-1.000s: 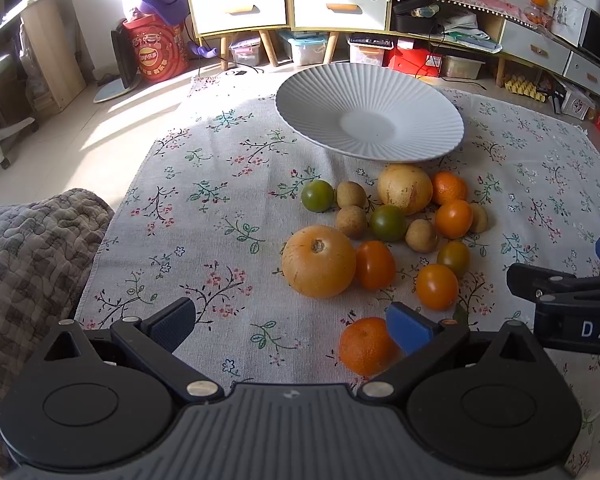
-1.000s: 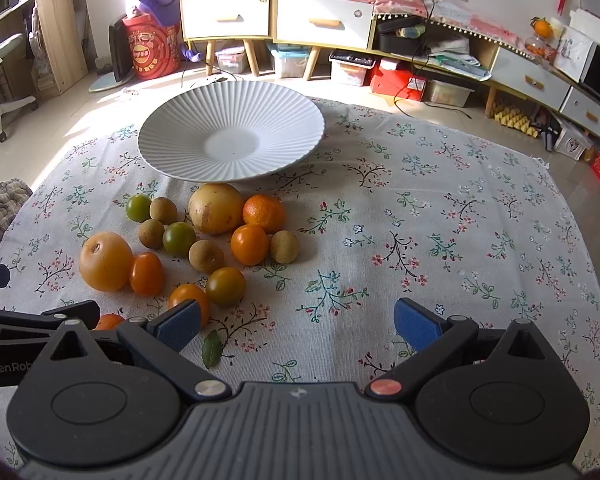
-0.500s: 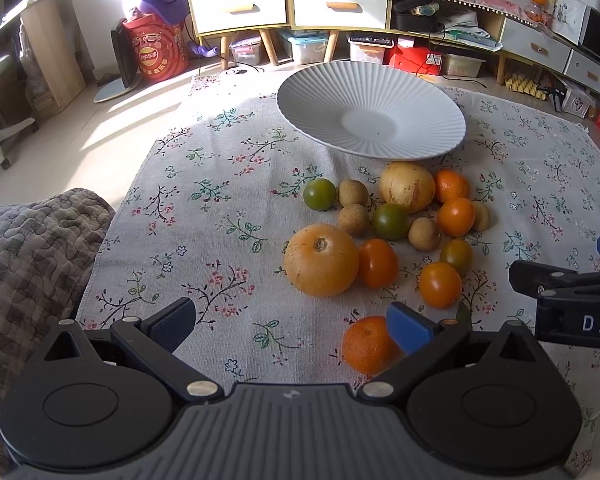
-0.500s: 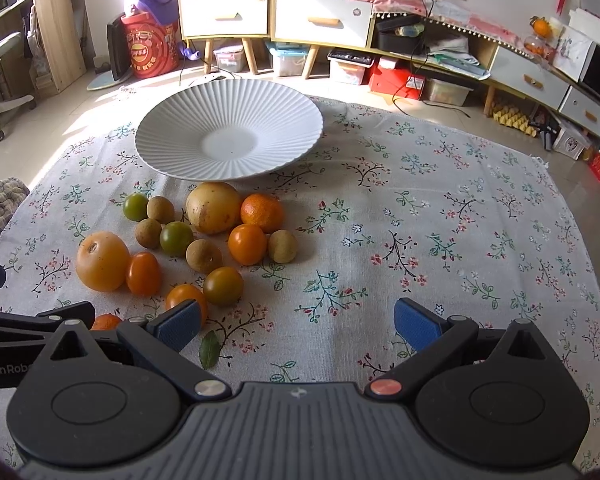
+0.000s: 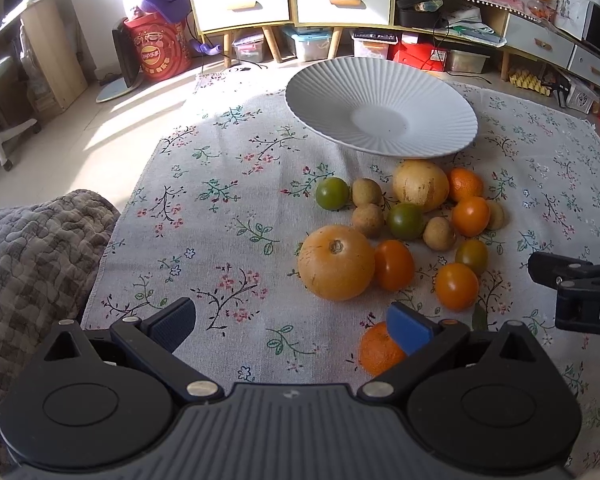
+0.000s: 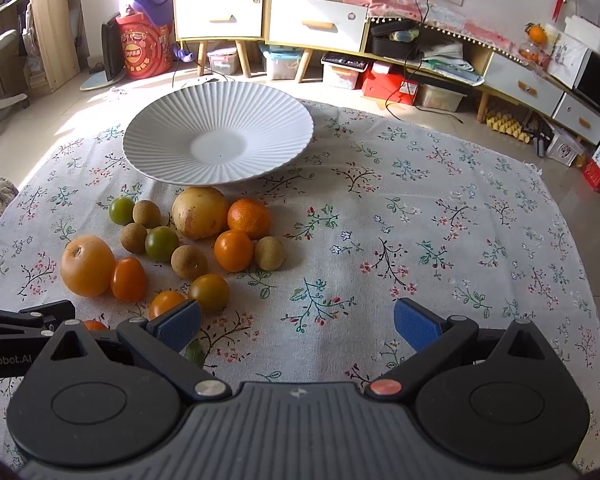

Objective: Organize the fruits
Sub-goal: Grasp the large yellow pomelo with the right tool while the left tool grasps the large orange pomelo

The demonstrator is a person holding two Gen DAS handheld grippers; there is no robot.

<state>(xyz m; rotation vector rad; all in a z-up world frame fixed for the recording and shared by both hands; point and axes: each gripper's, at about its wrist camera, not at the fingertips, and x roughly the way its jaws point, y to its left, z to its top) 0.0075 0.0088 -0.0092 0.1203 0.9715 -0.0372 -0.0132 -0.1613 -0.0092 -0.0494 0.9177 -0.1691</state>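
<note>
A white ribbed plate (image 5: 380,92) (image 6: 220,120) stands empty at the far side of the floral cloth. Several fruits lie in a cluster in front of it: a large orange fruit (image 5: 336,263) (image 6: 87,265), a yellow round fruit (image 5: 420,186) (image 6: 200,212), oranges, green ones and small brown ones. My left gripper (image 5: 294,326) is open and empty, low over the cloth; a small orange (image 5: 378,350) lies by its right finger. My right gripper (image 6: 298,326) is open and empty, to the right of the cluster.
A grey quilted blanket (image 5: 28,256) lies at the table's left edge. Drawers, shelves and storage boxes (image 6: 260,20) stand on the floor behind the table. The right gripper's body (image 5: 580,292) shows at the right of the left wrist view.
Both grippers have drifted slightly; the fruits and plate sit a little differently in view. Both stay open and empty.
</note>
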